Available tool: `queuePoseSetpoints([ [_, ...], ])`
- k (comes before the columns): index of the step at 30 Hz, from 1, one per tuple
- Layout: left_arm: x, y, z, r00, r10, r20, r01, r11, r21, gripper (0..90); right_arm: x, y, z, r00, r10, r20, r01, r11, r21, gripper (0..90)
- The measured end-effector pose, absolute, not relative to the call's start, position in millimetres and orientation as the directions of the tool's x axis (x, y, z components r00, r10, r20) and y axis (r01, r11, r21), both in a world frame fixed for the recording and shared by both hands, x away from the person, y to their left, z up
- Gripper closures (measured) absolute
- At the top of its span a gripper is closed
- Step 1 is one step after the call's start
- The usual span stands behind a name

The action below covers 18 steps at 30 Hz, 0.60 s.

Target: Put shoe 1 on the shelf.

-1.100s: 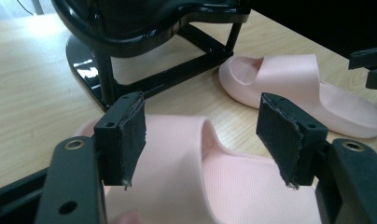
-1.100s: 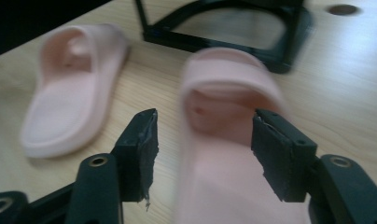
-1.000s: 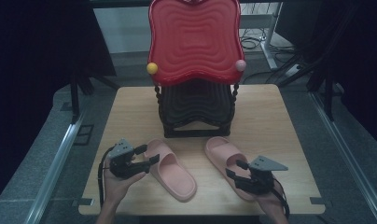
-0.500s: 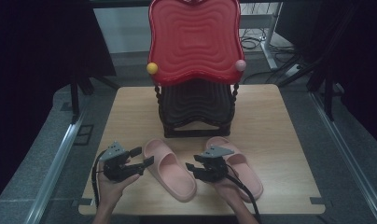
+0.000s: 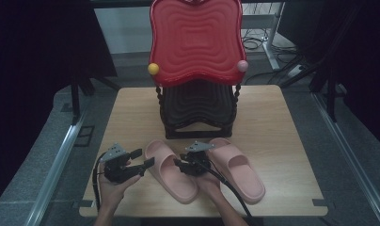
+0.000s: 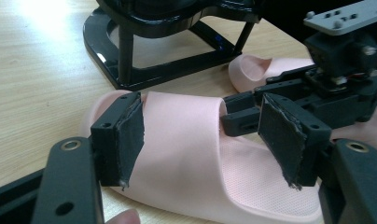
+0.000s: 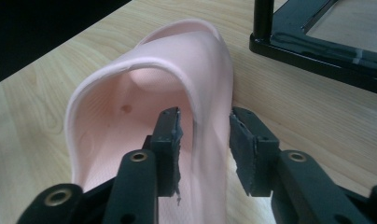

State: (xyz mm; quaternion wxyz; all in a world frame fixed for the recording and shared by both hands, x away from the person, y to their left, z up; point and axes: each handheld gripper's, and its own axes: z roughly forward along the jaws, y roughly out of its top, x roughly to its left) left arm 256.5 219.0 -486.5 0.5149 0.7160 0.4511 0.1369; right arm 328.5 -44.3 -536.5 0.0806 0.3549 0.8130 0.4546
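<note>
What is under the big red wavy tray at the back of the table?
Under the red tray sits a stack of black trays on a dark stand with twisted posts. The red tray covers the top of the stack, so what lies on it cannot be seen.

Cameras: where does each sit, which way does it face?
High view: above the person's side, looking forward and down on the table; forearms, both claws.
Left gripper view: on the left claw, facing the left slipper.
Right gripper view: on the right claw, straddling that slipper's strap.
Shared: the left slipper, black stand.
</note>
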Motion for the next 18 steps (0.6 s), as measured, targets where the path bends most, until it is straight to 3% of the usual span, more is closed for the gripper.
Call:
queuePoseSetpoints([
  [3,256.6,219.3,-487.1,0.553,0.788,-0.27,0.507,-0.061,0.86,31.3,330.4,-40.4,-538.7,-0.727,0.656,0.204,0.515,0.323,0.794,67.8],
  [5,256.8,219.6,-487.5,0.551,0.788,-0.274,0.509,-0.057,0.859,31.4,333.7,-35.1,-542.6,-0.708,0.671,0.22,0.537,0.31,0.784,74.5],
  [18,257.0,223.0,-489.6,0.532,0.796,-0.287,0.525,-0.044,0.85,31.2,330.4,-32.3,-541.1,-0.668,0.709,0.225,0.557,0.275,0.784,82.7],
])
